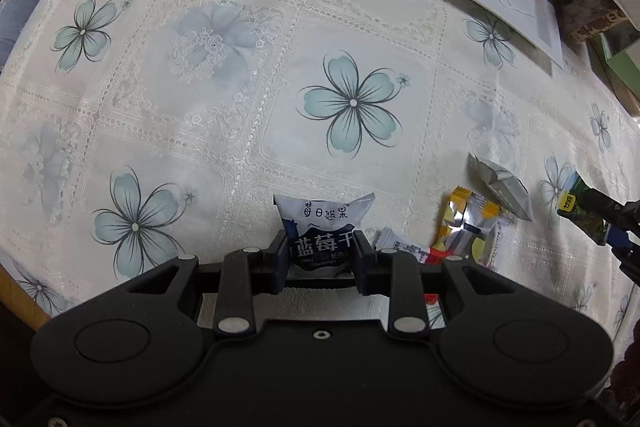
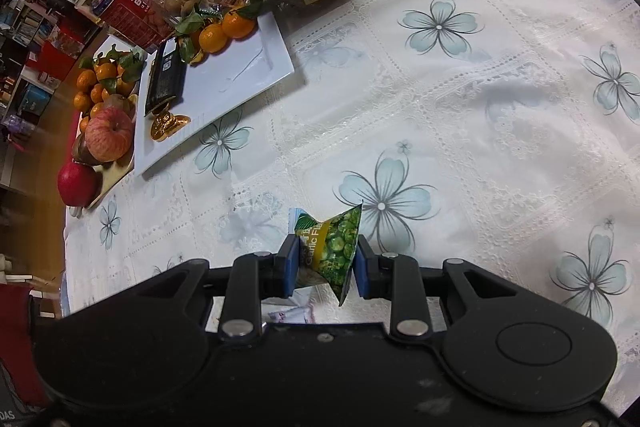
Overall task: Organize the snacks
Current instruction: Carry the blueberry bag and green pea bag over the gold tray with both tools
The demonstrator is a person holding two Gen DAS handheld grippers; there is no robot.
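A: Left tool (image 1: 322, 259) status?
B: Clamped on the white-and-blue blueberry snack packet (image 1: 322, 227), held above the flower-patterned desk (image 1: 200, 87)
A: Right tool (image 2: 326, 267)?
B: Clamped on the green garlic-flavour pea packet (image 2: 334, 247), pinched at its middle between the pads

The left tool (image 1: 322, 259) and the right tool (image 2: 326, 263) both point steeply downward, each with its jaws apparently pinched on a small packet.
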